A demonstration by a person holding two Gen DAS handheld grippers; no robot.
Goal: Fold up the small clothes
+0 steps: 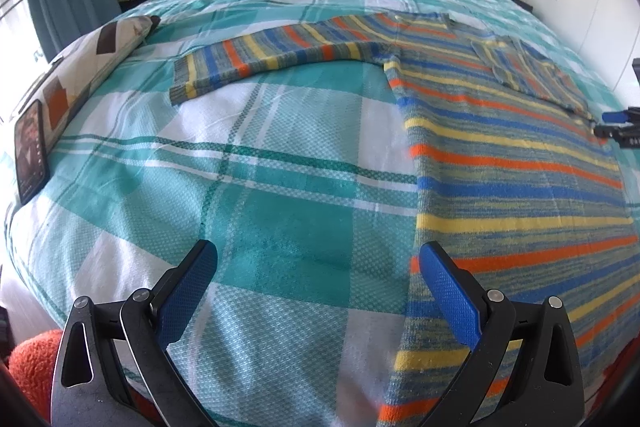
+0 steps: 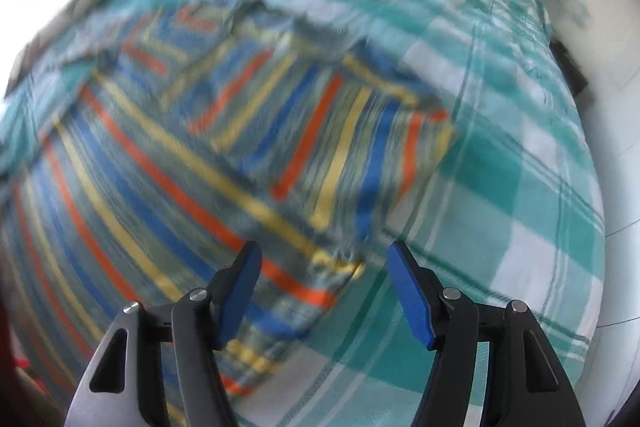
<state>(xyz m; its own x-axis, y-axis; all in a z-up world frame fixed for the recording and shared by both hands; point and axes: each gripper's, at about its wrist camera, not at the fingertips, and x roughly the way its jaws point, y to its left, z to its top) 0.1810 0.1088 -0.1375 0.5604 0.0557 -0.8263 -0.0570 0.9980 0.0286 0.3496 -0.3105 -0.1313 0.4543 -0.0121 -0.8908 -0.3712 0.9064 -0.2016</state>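
The striped knit sweater (image 1: 500,131) in blue, orange, yellow and grey lies flat on the teal-and-white checked bedspread (image 1: 248,163), one sleeve (image 1: 280,55) stretched out sideways, the other sleeve (image 2: 320,115) folded across the chest. The left gripper (image 1: 318,267) hangs over the hem edge, jaws wide apart, gripping nothing. The right gripper (image 2: 326,267) hovers by the folded sleeve's cuff, jaws apart and empty, that view blurred. A dark phone (image 1: 30,151) lies near a patterned pillow (image 1: 100,55).
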